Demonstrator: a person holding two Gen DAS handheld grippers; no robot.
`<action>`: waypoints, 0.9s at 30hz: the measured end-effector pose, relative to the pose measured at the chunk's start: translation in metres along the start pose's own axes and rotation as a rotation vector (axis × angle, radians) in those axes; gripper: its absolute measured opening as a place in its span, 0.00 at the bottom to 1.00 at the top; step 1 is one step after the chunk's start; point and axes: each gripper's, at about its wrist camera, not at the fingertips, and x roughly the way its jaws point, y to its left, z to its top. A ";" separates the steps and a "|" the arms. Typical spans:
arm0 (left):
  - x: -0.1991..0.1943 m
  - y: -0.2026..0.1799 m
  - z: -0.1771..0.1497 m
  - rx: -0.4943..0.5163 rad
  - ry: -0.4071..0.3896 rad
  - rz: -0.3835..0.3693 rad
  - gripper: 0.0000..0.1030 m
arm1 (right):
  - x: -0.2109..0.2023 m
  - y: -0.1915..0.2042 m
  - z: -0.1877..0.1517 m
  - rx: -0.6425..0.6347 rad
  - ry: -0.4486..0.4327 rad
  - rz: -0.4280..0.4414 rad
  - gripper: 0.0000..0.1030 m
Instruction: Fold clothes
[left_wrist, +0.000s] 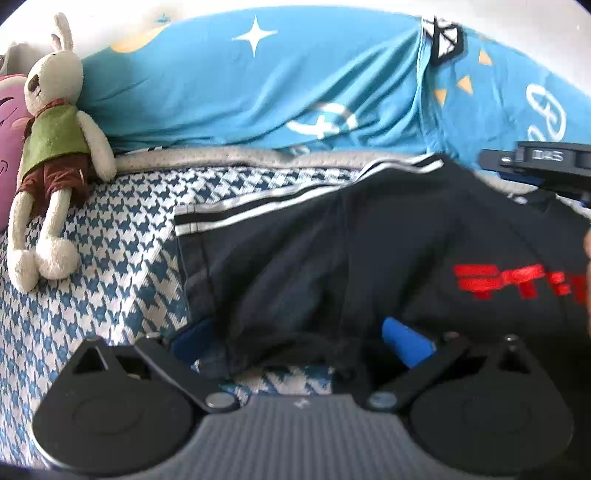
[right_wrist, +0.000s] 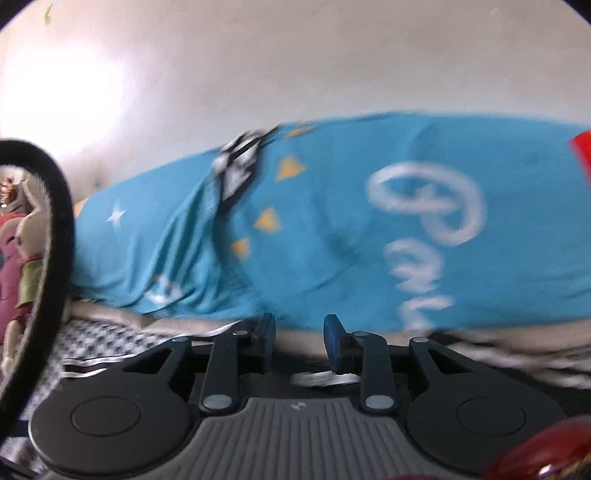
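A black garment (left_wrist: 332, 240) with white side stripes (left_wrist: 258, 206) and a red print (left_wrist: 517, 280) lies spread on the houndstooth bed cover (left_wrist: 110, 266). My left gripper (left_wrist: 301, 343) is open at its near hem, blue pads (left_wrist: 406, 343) wide apart. Bunched hem cloth sits between them and partly covers the left pad. In the right wrist view, my right gripper (right_wrist: 299, 332) hovers just above the dark cloth (right_wrist: 221, 373), fingers a little apart with nothing between them. Its black housing (left_wrist: 535, 158) shows at the garment's far right corner.
A plush rabbit (left_wrist: 51, 155) and a pink cushion (left_wrist: 9, 147) lie at the left of the bed. A rumpled blue duvet (left_wrist: 258, 92) is piled along the far side against a pale wall (right_wrist: 258, 74). A black strap loop (right_wrist: 55, 221) hangs at left.
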 end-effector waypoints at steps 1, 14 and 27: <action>-0.004 -0.001 0.001 -0.001 -0.005 -0.008 0.99 | -0.006 -0.010 0.004 0.009 0.000 -0.018 0.29; -0.053 -0.022 -0.014 -0.060 0.001 -0.113 1.00 | -0.014 -0.090 -0.002 0.122 0.029 -0.119 0.43; -0.045 -0.033 -0.021 -0.025 0.051 -0.111 1.00 | 0.004 -0.069 -0.019 -0.008 0.039 -0.209 0.17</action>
